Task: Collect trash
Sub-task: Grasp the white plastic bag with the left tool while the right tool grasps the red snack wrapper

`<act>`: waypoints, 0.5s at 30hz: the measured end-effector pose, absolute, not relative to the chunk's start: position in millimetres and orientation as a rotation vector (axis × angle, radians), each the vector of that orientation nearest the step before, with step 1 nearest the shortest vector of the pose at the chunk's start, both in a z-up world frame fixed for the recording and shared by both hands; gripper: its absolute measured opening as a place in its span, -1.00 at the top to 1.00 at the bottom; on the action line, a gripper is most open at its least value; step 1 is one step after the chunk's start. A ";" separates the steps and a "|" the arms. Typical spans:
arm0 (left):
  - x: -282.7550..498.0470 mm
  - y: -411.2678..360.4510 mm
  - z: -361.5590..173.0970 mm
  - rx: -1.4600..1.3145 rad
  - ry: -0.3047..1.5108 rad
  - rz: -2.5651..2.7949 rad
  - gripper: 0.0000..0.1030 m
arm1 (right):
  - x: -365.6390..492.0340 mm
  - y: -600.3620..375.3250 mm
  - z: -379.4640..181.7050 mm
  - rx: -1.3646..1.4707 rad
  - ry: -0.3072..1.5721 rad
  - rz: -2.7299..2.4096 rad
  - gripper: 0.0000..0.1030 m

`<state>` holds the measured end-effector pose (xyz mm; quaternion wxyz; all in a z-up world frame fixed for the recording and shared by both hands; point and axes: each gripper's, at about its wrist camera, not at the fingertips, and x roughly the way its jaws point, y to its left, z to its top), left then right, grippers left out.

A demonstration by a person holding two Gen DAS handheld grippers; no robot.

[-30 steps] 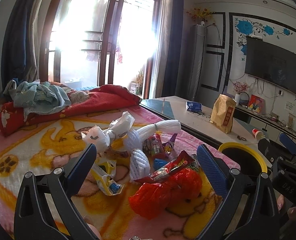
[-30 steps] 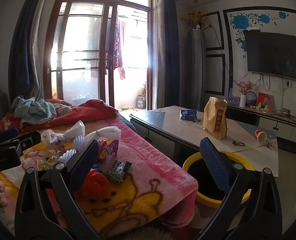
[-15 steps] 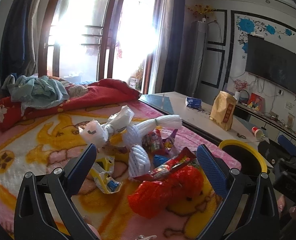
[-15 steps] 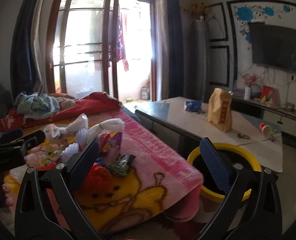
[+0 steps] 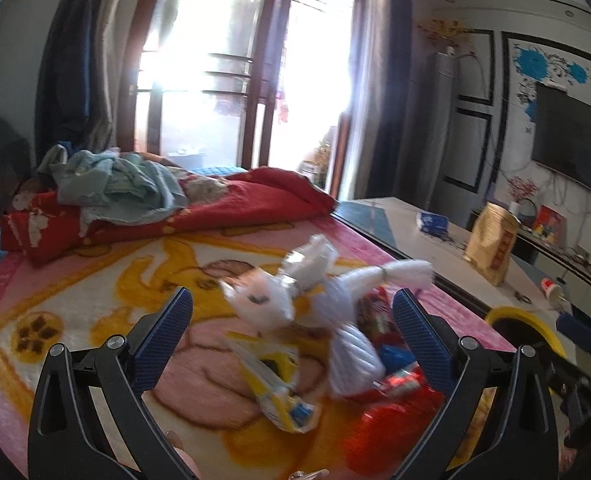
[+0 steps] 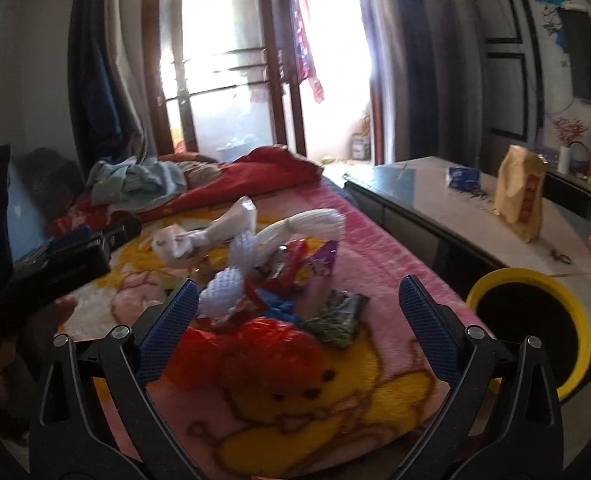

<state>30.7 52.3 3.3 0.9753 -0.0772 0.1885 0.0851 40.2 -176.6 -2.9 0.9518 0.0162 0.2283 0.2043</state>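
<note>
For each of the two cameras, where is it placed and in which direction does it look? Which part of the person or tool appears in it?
Left wrist: sits on the left gripper, open, looking along its fingers over the blanket at the trash pile; the right gripper shows at far right.
Right wrist: sits on the right gripper, open, facing the red plastic bag near the blanket edge, yellow bin at right; the left gripper and a hand show at left.
Shared: pile, bin, paper bag, balcony door.
</note>
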 end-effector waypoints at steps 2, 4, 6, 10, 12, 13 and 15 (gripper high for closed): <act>34.6 63.7 5.4 -0.162 0.374 0.201 -0.88 | 44.7 -170.0 -3.3 0.036 0.481 0.432 -0.79; 37.9 73.7 7.1 -0.165 0.370 0.233 -0.88 | 48.9 -163.6 -3.7 0.034 0.499 0.446 -0.79; 42.9 85.5 8.0 -0.173 0.370 0.260 -0.88 | 53.0 -157.4 -4.8 0.034 0.510 0.464 -0.79; 56.2 107.0 6.2 -0.198 0.390 0.294 -0.88 | 61.2 -146.2 -8.4 0.008 0.525 0.484 -0.79; 63.6 113.8 4.2 -0.215 0.403 0.278 -0.88 | 65.2 -143.6 -11.3 0.010 0.535 0.489 -0.79; 66.9 115.8 2.8 -0.220 0.409 0.271 -0.88 | 67.7 -142.6 -12.8 0.010 0.540 0.489 -0.79; 76.4 120.5 -2.5 -0.236 0.430 0.250 -0.88 | 74.1 -141.2 -16.4 0.013 0.560 0.493 -0.78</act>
